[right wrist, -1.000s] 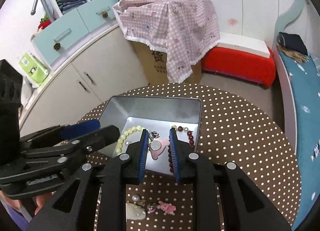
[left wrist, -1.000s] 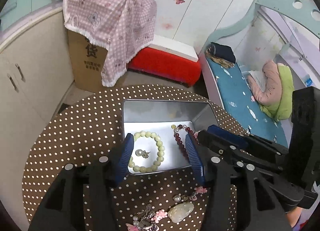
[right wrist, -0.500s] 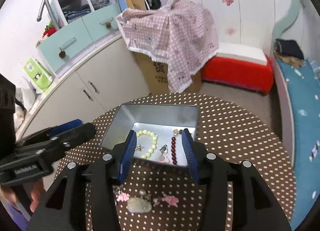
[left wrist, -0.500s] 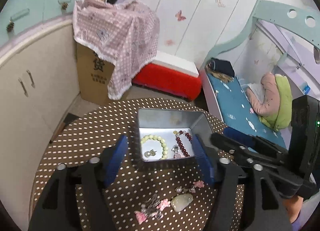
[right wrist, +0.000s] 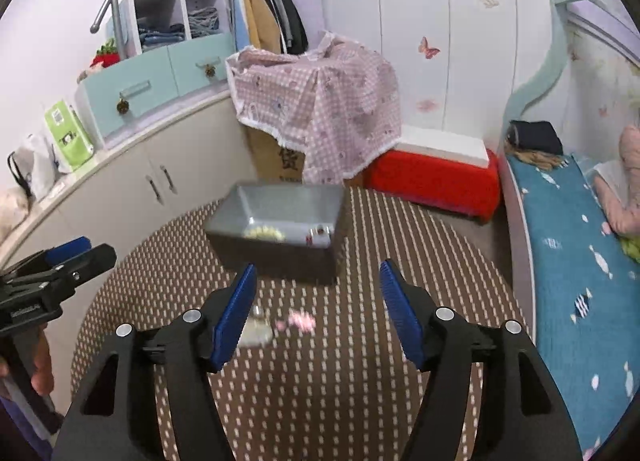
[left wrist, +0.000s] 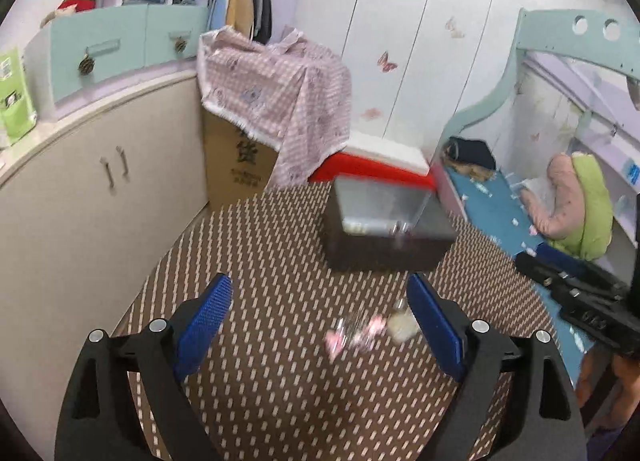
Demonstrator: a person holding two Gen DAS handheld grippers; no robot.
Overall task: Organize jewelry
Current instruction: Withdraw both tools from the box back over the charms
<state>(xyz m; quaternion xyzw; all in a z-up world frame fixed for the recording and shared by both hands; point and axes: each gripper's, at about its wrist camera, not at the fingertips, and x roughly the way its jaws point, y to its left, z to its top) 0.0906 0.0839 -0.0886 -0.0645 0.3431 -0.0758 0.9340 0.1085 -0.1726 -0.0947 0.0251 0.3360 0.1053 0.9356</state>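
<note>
Now both tools, left and right, are hovering spread and empty over loose trinkets lying on the desk before the tin, likely needing a pick next

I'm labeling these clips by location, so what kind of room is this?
Most likely a child's bedroom: a bed with a teal frame and fish-print sheet, butterfly decals on white wardrobe doors, and hanging clothes beside cubby shelves.

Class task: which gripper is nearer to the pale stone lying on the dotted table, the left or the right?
Hard to separate. The pale stone lies beside the right gripper's left finger; in the left view it sits just inside the left gripper's right finger. Both are open, neither touching.
</note>
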